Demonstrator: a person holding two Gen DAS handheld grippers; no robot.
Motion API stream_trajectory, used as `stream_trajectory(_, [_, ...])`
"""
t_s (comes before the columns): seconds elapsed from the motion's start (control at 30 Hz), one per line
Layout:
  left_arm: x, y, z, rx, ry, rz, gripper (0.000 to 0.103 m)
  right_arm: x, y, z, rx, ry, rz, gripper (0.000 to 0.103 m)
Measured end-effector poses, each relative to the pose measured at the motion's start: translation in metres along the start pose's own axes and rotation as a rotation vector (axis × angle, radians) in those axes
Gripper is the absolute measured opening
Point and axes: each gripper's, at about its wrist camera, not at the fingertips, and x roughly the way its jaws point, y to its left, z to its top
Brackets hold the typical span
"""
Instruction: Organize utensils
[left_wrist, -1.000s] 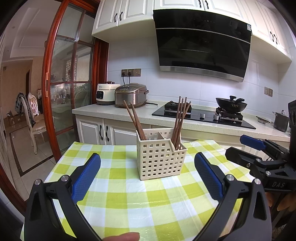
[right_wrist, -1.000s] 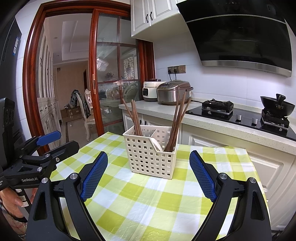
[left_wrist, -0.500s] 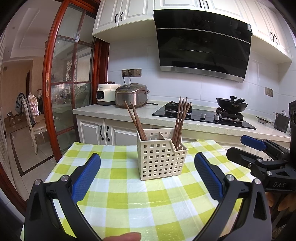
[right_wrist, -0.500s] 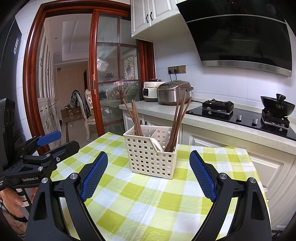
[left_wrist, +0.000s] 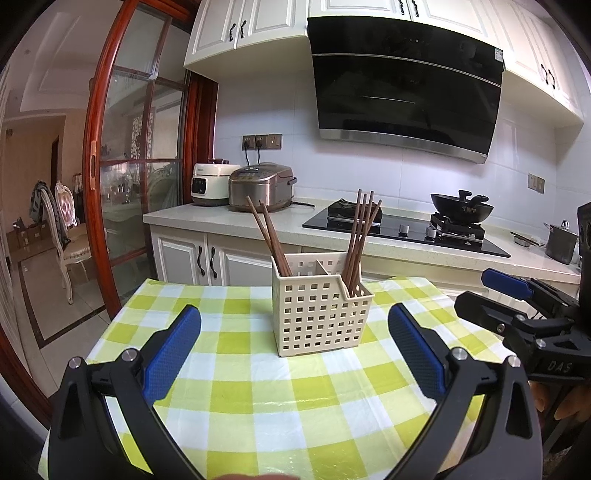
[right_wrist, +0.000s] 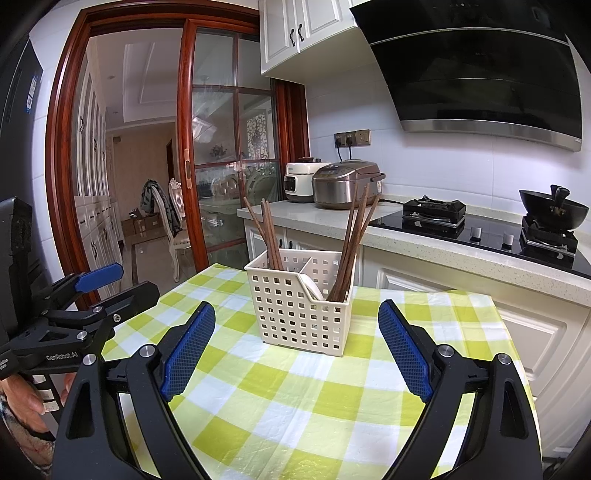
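A cream perforated utensil basket (left_wrist: 319, 312) with two compartments stands on the green-and-white checked tablecloth (left_wrist: 258, 398); it also shows in the right wrist view (right_wrist: 299, 308). Brown chopsticks lean in its left compartment (left_wrist: 269, 238) and several more in its right compartment (left_wrist: 360, 236). My left gripper (left_wrist: 295, 347) is open and empty, just short of the basket. My right gripper (right_wrist: 297, 349) is open and empty, also facing the basket. Each gripper shows at the edge of the other's view: the right one (left_wrist: 517, 306) and the left one (right_wrist: 92, 295).
A kitchen counter (left_wrist: 221, 221) runs behind the table with two rice cookers (left_wrist: 258, 186), a black cooktop (left_wrist: 402, 230) and a wok (left_wrist: 461, 208). A red-framed glass sliding door (left_wrist: 110, 184) stands at the left. The table's far edge lies just behind the basket.
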Motion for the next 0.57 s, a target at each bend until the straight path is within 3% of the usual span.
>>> stream_trajectory(0.57, [0.0031,0.0025,0.0002,-0.029,0.013,-0.042,0.098,-0.0037,-0.0012,-0.0002,0.002,-0.007,0.0,0.085])
